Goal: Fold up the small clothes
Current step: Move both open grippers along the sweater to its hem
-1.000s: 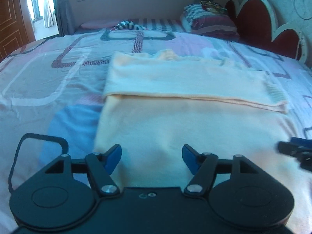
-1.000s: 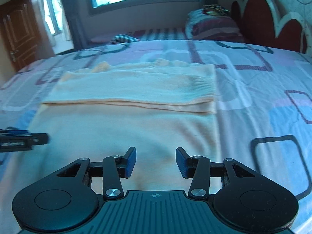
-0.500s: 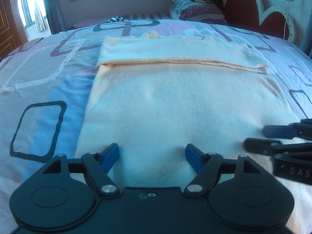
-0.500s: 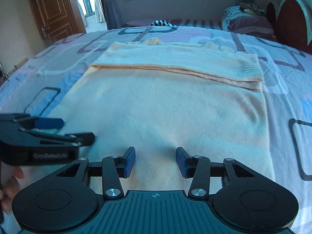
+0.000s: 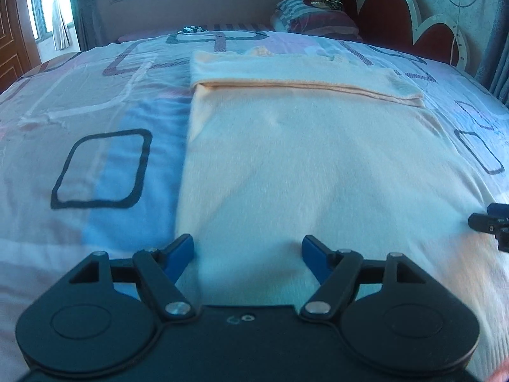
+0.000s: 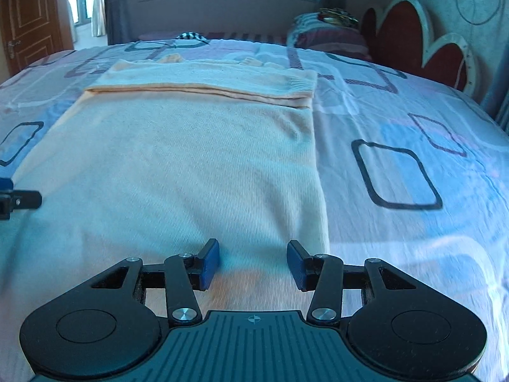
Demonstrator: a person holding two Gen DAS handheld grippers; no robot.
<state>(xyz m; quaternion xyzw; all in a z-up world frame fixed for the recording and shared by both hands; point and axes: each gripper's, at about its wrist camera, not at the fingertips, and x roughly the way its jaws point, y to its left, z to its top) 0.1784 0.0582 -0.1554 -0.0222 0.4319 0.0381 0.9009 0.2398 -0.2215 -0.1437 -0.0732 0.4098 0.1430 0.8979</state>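
Observation:
A pale peach sweater (image 5: 302, 165) lies flat on the bed, its sleeves folded into a band (image 5: 286, 70) across the far end. My left gripper (image 5: 248, 251) is open over the sweater's near left edge, with nothing between its blue pads. In the right wrist view the same sweater (image 6: 191, 159) and sleeve band (image 6: 206, 78) show, and my right gripper (image 6: 253, 262) is open low over the near right edge, its pads apart and empty. Each gripper's tip shows at the other view's border: the right gripper (image 5: 490, 222) and the left gripper (image 6: 22, 199).
The patterned bedsheet (image 5: 95, 127) spreads on both sides of the sweater. Pillows (image 5: 315, 16) and a red scalloped headboard (image 5: 397, 22) stand at the far right. A striped garment (image 6: 191, 35) lies at the far edge, and a wooden door (image 6: 28, 16) is at the left.
Both grippers drew back from the sleeve band toward the sweater's near end and spread apart to its left and right edges. The sweater itself has not moved.

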